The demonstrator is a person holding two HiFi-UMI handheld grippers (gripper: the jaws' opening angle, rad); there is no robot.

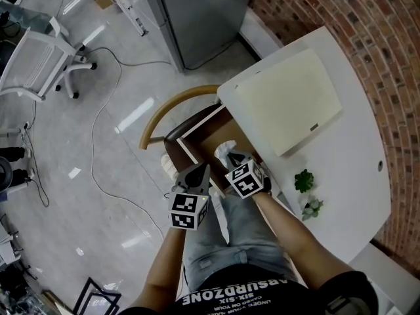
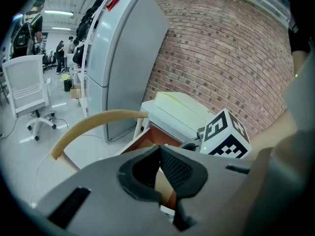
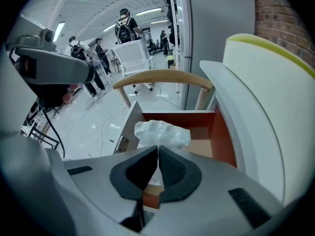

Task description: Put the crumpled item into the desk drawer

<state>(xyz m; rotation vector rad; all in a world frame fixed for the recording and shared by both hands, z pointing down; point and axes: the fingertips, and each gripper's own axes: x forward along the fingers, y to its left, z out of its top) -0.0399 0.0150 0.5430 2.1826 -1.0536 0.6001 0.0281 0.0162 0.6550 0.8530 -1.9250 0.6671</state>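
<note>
A crumpled white item (image 3: pixel 161 132) sticks out from between the jaws of my right gripper (image 3: pixel 157 149), which is shut on it; the same crumpled item (image 1: pixel 226 151) shows in the head view. It hangs over the open desk drawer (image 3: pixel 216 134), a red-brown box with a pale bottom, pulled out from under the white desk (image 1: pixel 357 149). The right gripper (image 1: pixel 237 163) is above the drawer (image 1: pixel 197 133). My left gripper (image 1: pixel 195 176) is just left of it, jaws closed on nothing. In its own view the left gripper (image 2: pixel 158 154) points toward the drawer (image 2: pixel 152 136).
A wooden chair with a curved backrest (image 1: pixel 174 104) stands just beyond the drawer. A cream pad (image 1: pixel 289 100) lies on the desk, with a small green plant (image 1: pixel 304 180) near its front edge. A grey cabinet (image 1: pixel 197 15) and a brick wall (image 1: pixel 367 31) bound the space.
</note>
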